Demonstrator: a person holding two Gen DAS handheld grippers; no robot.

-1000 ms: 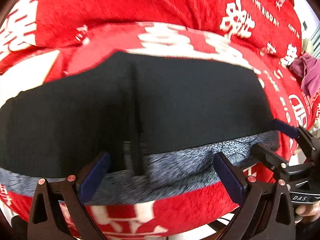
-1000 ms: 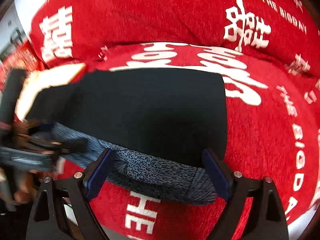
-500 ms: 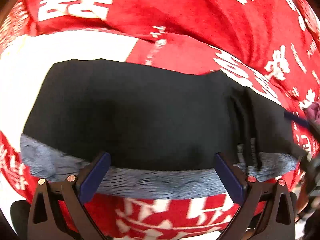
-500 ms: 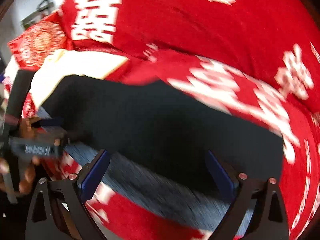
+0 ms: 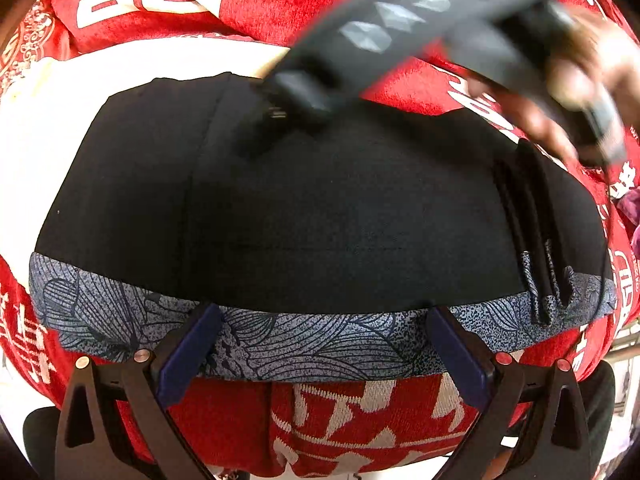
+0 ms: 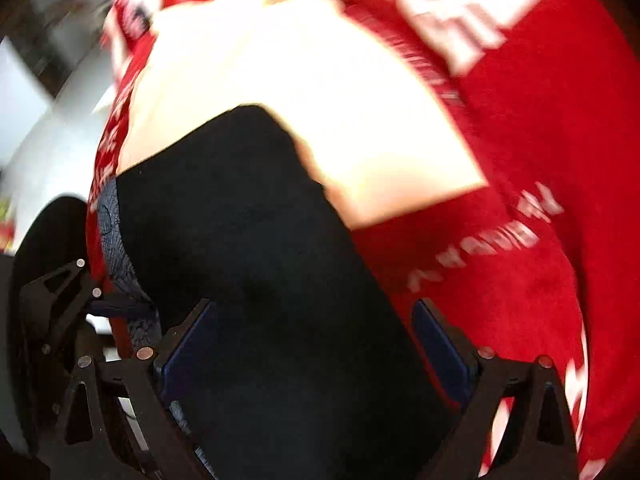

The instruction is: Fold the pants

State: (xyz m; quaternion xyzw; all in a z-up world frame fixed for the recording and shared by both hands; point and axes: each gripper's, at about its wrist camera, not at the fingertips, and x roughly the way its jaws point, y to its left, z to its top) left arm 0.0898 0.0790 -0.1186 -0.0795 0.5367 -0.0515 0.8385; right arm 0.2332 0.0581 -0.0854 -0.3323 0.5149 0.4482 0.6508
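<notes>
Folded black pants [image 5: 320,208] with a blue-grey patterned band [image 5: 304,344] along the near edge lie flat on a red sofa cushion. My left gripper [image 5: 320,344] is open and empty at the near edge, its pads over the band. My right gripper [image 6: 312,344] is open above the pants [image 6: 248,232]; it shows blurred in the left wrist view [image 5: 360,40], reaching over the far edge. The left gripper shows in the right wrist view [image 6: 104,308] at the lower left, by the patterned band [image 6: 116,248].
The red sofa cover [image 5: 360,428] with white characters wraps the seat and the back cushion [image 6: 560,120]. A cream patch [image 6: 304,112] lies by the pants' far end. A purple cloth [image 5: 630,204] sits at the right edge.
My right gripper has swung from the near right side across and over the pants toward their far left part. My left gripper has shifted left along the near edge. The pants have not moved.
</notes>
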